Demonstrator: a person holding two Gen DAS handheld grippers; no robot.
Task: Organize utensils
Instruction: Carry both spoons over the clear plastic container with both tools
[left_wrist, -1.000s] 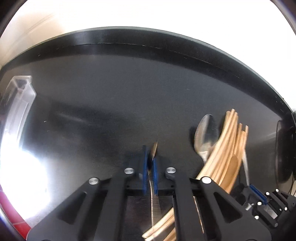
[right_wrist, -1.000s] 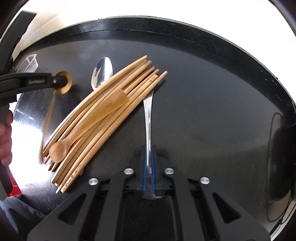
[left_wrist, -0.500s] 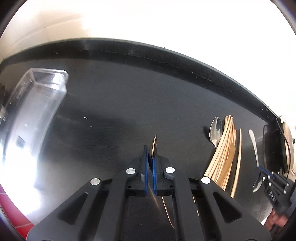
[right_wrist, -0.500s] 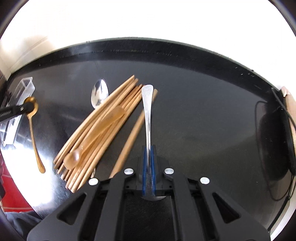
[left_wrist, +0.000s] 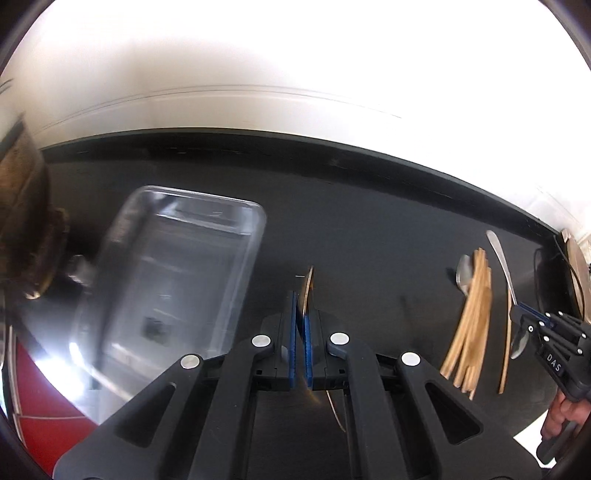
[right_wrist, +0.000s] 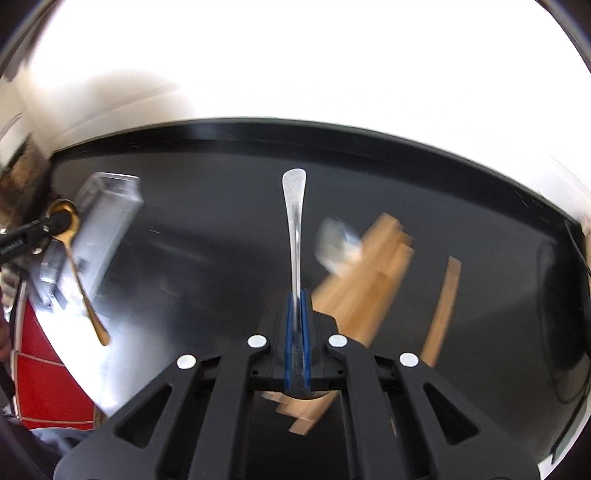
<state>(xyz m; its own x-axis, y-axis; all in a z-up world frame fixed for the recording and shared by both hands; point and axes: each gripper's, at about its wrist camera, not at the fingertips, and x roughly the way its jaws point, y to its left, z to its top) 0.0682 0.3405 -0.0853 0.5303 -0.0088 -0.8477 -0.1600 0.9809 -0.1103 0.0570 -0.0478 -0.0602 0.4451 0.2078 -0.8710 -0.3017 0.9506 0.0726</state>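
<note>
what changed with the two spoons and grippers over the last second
Both grippers lifted clear of the wooden chopsticks: the left gripper carried its gold spoon toward the clear container, the right gripper raised its silver spoon. Both stayed shut.

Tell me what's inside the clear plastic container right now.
The clear container looks to hold no utensils; through its blurred walls only glare and a small dark mark show. The gold spoon in the left gripper hangs in front of it, not inside.

Black hand-held gripper (left_wrist: 302, 314) — blue pads, seemingly ribbed
</note>
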